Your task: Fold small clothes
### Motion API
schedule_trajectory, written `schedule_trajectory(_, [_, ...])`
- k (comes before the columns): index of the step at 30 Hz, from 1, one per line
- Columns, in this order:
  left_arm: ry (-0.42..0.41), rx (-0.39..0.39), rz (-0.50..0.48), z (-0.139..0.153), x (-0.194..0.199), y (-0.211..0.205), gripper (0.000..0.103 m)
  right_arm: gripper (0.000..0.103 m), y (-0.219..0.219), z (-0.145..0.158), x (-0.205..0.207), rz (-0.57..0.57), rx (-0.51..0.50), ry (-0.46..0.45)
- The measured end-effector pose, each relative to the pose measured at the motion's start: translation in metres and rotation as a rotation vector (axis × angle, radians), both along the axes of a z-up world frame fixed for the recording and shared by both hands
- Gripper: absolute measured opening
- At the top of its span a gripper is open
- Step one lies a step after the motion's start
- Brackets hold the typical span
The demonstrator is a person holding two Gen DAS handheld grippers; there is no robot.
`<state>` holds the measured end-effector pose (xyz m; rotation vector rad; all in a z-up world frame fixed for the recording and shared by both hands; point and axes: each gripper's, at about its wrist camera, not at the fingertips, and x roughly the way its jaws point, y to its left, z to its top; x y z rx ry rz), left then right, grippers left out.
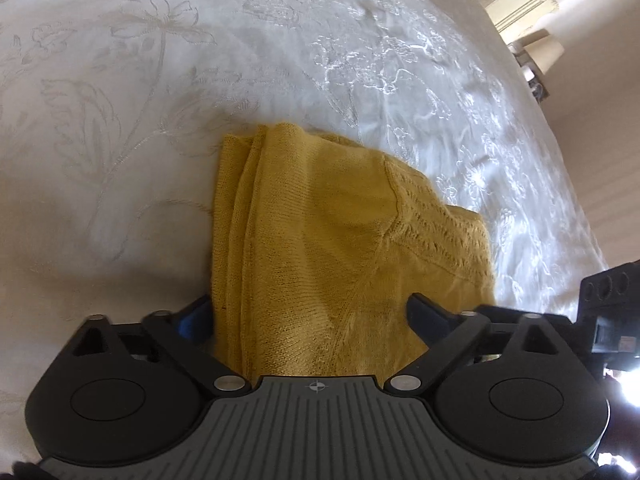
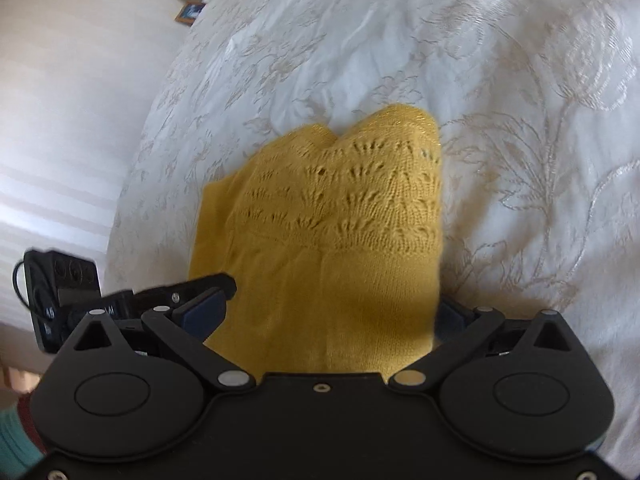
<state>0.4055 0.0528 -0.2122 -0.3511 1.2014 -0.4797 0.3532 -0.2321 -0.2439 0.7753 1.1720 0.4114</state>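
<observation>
A mustard-yellow knitted garment lies bunched in folds on a white embroidered bedspread. My left gripper has its jaws wide apart, and the garment's near end lies between its blue pads. The same garment fills the middle of the right wrist view, its lace-patterned part on top. My right gripper is also open, with the cloth lying between its blue pads; the right pad is mostly hidden by the cloth. The other gripper's body shows at the left.
The white bedspread spreads all around the garment. The bed's edge curves at the right of the left wrist view, with a lamp and a cream wall beyond. A small box lies past the bed's far left edge.
</observation>
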Motion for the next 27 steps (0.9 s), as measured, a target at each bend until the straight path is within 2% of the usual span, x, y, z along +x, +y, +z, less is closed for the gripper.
schedule_trajectory(1, [-0.012, 0.010, 0.009, 0.001, 0.000, 0.002, 0.051, 0.102, -0.001, 0.001, 0.001, -0.011, 0.003, 0.019])
schedule_trajectory(2, [-0.010, -0.003, 0.019, 0.002, -0.001, 0.005, 0.038, 0.102, -0.002, 0.001, -0.001, -0.021, 0.013, 0.028])
schedule_trajectory(3, [0.008, -0.031, 0.036, 0.001, -0.001, 0.009, 0.031, 0.097, -0.002, 0.003, -0.003, -0.024, 0.021, 0.021])
schedule_trajectory(4, [0.012, -0.044, 0.048, 0.000, -0.002, 0.010, 0.028, 0.084, -0.001, 0.005, -0.007, -0.021, -0.001, 0.010])
schedule_trajectory(5, [0.001, -0.033, 0.043, 0.003, -0.004, 0.009, 0.026, 0.048, 0.001, 0.009, -0.009, -0.017, -0.069, 0.018])
schedule_trajectory(6, [-0.013, -0.022, 0.029, 0.006, -0.006, 0.006, 0.024, 0.041, 0.002, 0.012, -0.012, -0.017, -0.088, 0.015])
schedule_trajectory(9, [-0.051, -0.006, 0.017, 0.024, -0.015, -0.003, 0.022, 0.037, 0.002, 0.034, -0.022, -0.053, -0.108, -0.017])
schedule_trajectory(12, [-0.092, -0.047, 0.025, 0.045, -0.029, -0.011, 0.022, 0.034, 0.005, 0.062, -0.038, -0.057, -0.109, -0.069])
schedule_trajectory(18, [-0.174, -0.090, -0.035, 0.093, -0.076, -0.037, 0.022, 0.034, 0.001, 0.112, -0.088, -0.058, -0.097, -0.148])
schedule_trajectory(23, [-0.190, -0.109, -0.067, 0.118, -0.124, -0.059, 0.022, 0.034, -0.013, 0.137, -0.133, -0.056, -0.058, -0.166])
schedule_trajectory(27, [-0.180, -0.116, -0.081, 0.124, -0.163, -0.072, 0.022, 0.034, -0.017, 0.147, -0.167, -0.005, -0.052, -0.163])
